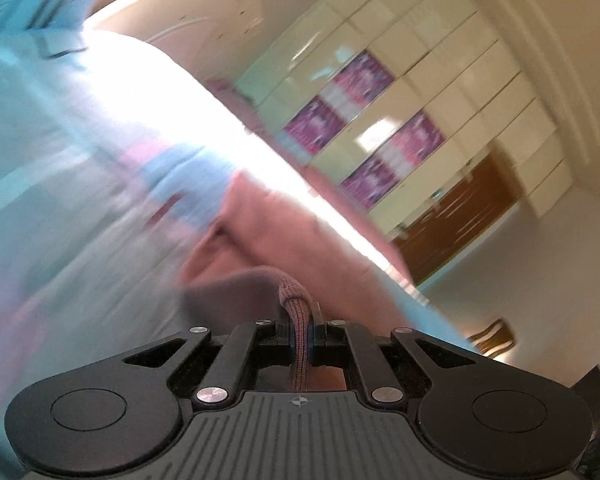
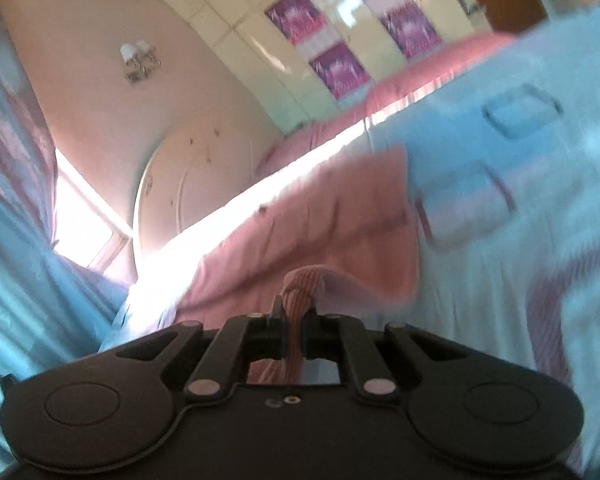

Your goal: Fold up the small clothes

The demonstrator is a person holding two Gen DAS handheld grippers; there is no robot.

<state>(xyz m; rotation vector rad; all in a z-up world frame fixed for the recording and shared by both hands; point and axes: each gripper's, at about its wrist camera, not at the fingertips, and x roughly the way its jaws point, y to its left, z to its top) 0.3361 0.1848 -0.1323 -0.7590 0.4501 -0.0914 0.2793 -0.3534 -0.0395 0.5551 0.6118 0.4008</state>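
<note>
The left hand-held gripper (image 1: pixel 300 330) is pinched shut on a ribbed pink hem of the pink garment (image 1: pixel 260 224), which runs from its jaws at lower centre of the left wrist view up into mid-frame; the right hand-held gripper (image 2: pixel 296 320) is likewise clamped on a ribbed pink edge at lower centre of its own view, the cloth spreading away to centre frame (image 2: pixel 300 224); so each hand seems to hold one corner or end of the same small garment, and the coming fold, I judge, turns on the held edge running between the two grippers, with the body of the cloth lying ahead of both over the pale blue bedsheet (image 2: pixel 500 160); neither hand is clearly the nearer; both frames are smeared; the left view alone shows a blue and pink patch (image 1: pixel 188 188) at centre left beside the garment; the right view alone shows a wall lamp (image 2: pixel 140 58) at upper left and the blue curtain (image 2: pixel 16 200) at the left edge.
</note>
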